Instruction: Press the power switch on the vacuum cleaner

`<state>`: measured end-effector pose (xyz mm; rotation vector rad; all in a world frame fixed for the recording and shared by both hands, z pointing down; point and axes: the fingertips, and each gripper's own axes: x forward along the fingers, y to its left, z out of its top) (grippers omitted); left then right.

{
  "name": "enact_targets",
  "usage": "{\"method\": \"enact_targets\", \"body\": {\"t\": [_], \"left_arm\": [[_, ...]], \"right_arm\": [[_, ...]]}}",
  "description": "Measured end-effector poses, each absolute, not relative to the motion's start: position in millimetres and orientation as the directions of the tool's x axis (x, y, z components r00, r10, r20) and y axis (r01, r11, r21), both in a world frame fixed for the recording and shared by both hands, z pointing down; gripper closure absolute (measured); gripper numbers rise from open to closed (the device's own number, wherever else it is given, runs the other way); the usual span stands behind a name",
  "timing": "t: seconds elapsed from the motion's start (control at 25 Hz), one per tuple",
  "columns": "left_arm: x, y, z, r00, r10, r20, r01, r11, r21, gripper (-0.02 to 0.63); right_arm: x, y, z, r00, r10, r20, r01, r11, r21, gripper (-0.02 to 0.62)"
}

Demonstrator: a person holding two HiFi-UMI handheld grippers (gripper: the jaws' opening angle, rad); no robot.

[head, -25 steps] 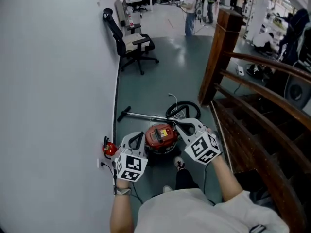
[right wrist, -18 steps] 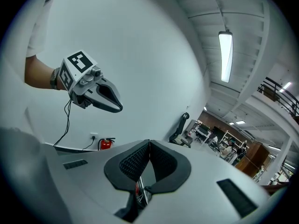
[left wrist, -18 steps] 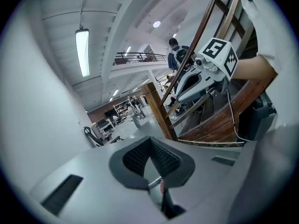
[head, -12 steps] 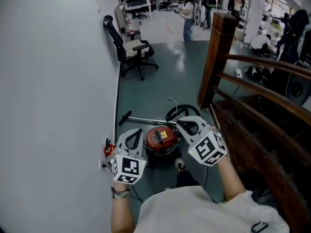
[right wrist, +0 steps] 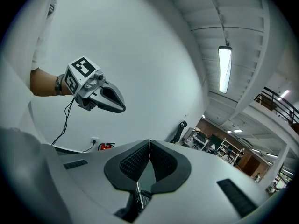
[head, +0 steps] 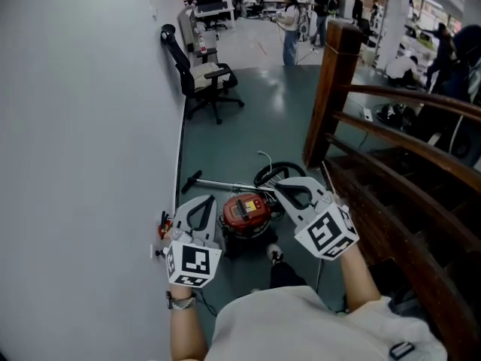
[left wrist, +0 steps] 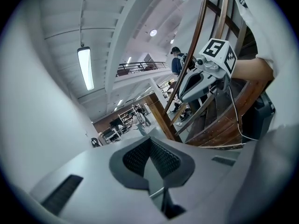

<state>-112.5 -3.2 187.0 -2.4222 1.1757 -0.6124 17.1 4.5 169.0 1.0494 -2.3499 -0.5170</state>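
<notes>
Jaws of left gripper [head: 201, 200] and right gripper [head: 276, 186] together, empty; red vacuum cleaner [head: 244, 211] on floor [head: 259, 119] below, between them.

vacuum cleaner [head: 246, 210]: red shell is looking like glossy plastic, catching light; dark base is looking duller
wand tube [head: 225, 184]: is gleaming like bare metal
floor [head: 285, 111]: is looking smooth; is giving off a soft sheen under the lights
wall [head: 83, 126]: is showing a flat, matt painted finish
stair railing [head: 391, 130]: is looking like brown varnished wood, lightly glossy
left hand-held gripper [head: 203, 199]: shell is looking like matt pale grey plastic
right hand-held gripper [head: 278, 188]: is showing the same matt grey shell; pads [right wrist: 135, 160] are looking dark and finely ribbed
shirt [head: 301, 326]: is looking like pale, soft cloth
</notes>
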Motion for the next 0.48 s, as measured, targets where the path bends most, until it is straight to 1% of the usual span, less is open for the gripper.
{"method": "enact_targets", "body": {"t": [0.48], "left_arm": [[-108.1,5.0,182.7,0.561,-0.797,0.224,-0.622,-0.584,-0.521,0.609]], "right_arm": [[25.2,8.6,168.5,-0.548,-0.779,0.304,-0.584,0.617,0.528,0.568]]}}
